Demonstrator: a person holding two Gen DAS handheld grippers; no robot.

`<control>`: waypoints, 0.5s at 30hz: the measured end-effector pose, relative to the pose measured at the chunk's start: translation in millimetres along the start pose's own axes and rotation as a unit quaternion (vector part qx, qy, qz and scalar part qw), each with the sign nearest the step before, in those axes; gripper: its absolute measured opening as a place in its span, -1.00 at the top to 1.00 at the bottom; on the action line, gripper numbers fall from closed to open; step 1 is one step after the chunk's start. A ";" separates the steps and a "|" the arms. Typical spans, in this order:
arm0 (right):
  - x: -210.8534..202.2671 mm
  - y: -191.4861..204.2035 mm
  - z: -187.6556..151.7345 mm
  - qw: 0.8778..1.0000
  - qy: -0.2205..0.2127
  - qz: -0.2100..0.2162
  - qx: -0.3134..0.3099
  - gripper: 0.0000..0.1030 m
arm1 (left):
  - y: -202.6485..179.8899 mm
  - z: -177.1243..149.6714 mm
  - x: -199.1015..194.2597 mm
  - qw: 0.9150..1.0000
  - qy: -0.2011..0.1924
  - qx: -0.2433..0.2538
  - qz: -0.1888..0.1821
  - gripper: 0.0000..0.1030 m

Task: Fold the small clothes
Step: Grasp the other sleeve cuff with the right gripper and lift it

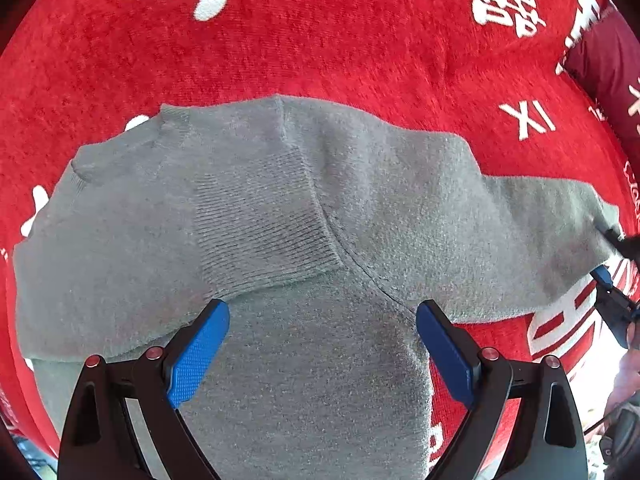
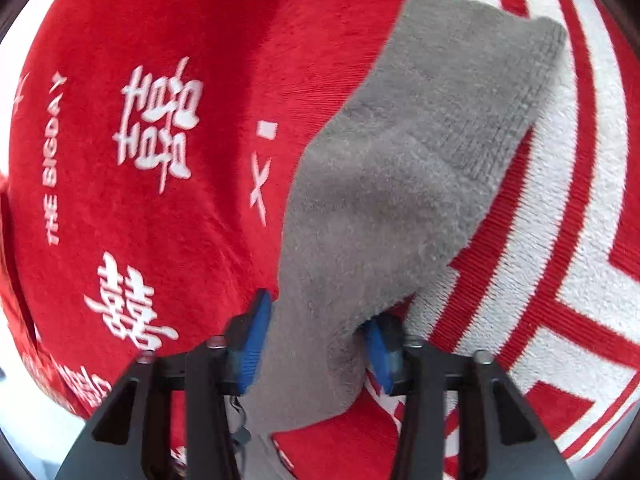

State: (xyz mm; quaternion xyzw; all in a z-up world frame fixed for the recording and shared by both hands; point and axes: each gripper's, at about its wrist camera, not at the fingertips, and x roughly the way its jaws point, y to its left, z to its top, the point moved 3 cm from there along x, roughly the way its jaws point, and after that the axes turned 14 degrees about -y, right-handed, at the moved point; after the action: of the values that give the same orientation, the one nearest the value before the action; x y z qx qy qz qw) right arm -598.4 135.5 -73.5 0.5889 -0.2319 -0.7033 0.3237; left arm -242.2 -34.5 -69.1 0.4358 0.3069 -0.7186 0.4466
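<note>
A small grey knit sweater (image 1: 304, 208) lies on a red blanket (image 1: 320, 40) with white lettering. One sleeve is folded across its chest, its ribbed cuff (image 1: 260, 224) near the middle. My left gripper (image 1: 322, 322) is open and empty just above the sweater's body. The other sleeve stretches right, where my right gripper (image 1: 612, 276) shows at the frame edge. In the right wrist view my right gripper (image 2: 316, 326) has the grey sleeve (image 2: 400, 168) between its blue pads, and the jaws stand partly apart around the cloth. The sleeve's cuff (image 2: 516, 92) points away.
The red blanket (image 2: 140, 200) covers the whole surface under both grippers. A dark red folded cloth (image 1: 600, 64) lies at the far right. A large white and red pattern (image 2: 580, 240) fills the blanket to the right of the sleeve.
</note>
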 end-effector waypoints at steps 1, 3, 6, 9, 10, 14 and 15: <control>0.9 -5.0 0.4 1.000 0.002 -0.007 0.026 0.81 | 3.0 0.8 -0.5 1.000 -0.001 -0.006 0.000 -0.85; 1.8 -12.6 -0.9 0.997 0.003 0.010 0.078 0.81 | 10.9 1.0 -3.5 1.000 -0.004 -0.015 0.002 -0.85; 1.5 -4.1 -3.5 0.995 0.009 0.040 0.090 0.82 | 25.2 2.5 -8.3 1.000 -0.009 -0.028 0.011 -0.85; 1.1 22.0 -7.3 0.995 0.020 0.069 0.068 0.82 | 34.8 4.3 -8.5 0.999 -0.012 -0.032 0.016 -0.85; 1.2 30.9 -9.1 0.995 0.024 0.076 0.059 0.82 | 38.7 4.5 -9.2 0.999 -0.013 -0.031 0.018 -0.85; 5.4 79.3 -25.3 0.992 0.043 0.114 0.023 0.82 | 57.6 1.8 -12.8 0.999 -0.010 -0.036 0.022 -0.85; 7.3 92.4 -31.1 0.991 0.048 0.124 0.012 0.82 | 61.1 1.4 -13.9 0.999 -0.009 -0.039 0.022 -0.85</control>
State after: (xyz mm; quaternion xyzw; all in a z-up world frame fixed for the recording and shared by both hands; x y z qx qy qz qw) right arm -551.8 68.8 -19.3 0.5924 -0.2957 -0.6262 0.4116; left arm -184.0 -55.7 -59.1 0.4180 0.3209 -0.7004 0.4814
